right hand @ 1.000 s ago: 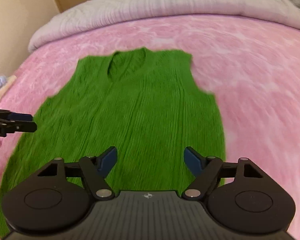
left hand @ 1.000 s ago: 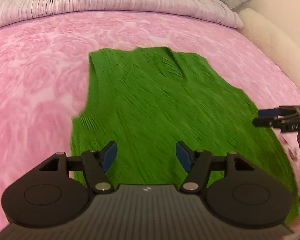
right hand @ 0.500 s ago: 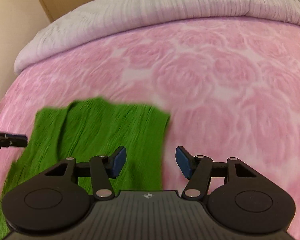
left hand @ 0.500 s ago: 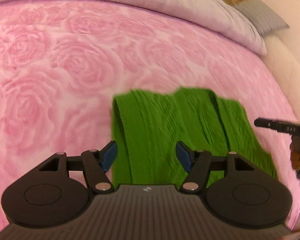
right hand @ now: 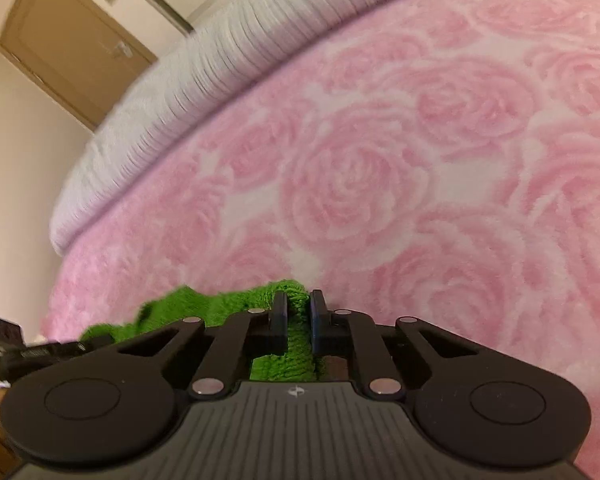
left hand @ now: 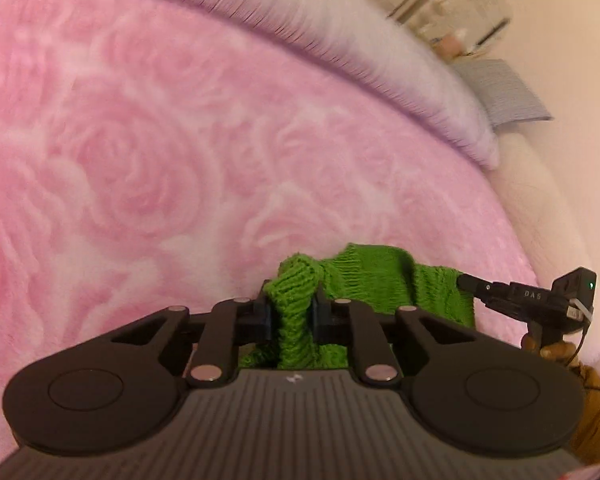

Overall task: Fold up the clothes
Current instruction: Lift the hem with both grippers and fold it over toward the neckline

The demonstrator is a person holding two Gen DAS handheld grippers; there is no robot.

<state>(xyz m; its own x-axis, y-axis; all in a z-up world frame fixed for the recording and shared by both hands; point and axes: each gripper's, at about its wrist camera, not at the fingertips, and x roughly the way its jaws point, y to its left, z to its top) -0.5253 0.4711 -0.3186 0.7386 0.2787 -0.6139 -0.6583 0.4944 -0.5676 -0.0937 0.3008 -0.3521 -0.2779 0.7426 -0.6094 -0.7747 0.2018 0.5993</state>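
Pink rose-patterned plush blanket [left hand: 148, 168] covered the bed ahead of both tools, and beyond it, at the far edge, lay a ribbed pale lilac-grey duvet [left hand: 340, 28] rolled into a long ridge. From the left wrist view, the left tool [left hand: 291, 312] was clenched on a bunched fold of the green ribbed knit vest [left hand: 374, 280], the fabric rising between its two black fingers and standing up in a rounded hump just past the tips. More of that green knit stretched away to the right of the left tool, slightly raised off the blanket, as far as the right tool [left hand: 466, 281], whose dark tip touched the garment's far end; whether that tip was closed could not be told from this side. A grey ribbed pillow [left hand: 500, 92] sat beyond the duvet, up and to the right, against a cream wall. From the right wrist view, the right tool [right hand: 299, 316] was likewise clamped on a strip of the vest [right hand: 204, 312], the two fingers nearly together with green knit pinched between them. The rest of the garment trailed to the left of this tool, towards the left tool [right hand: 96, 342] at the picture's edge. A brown wooden door [right hand: 72, 40] stood far off, up and to the left.
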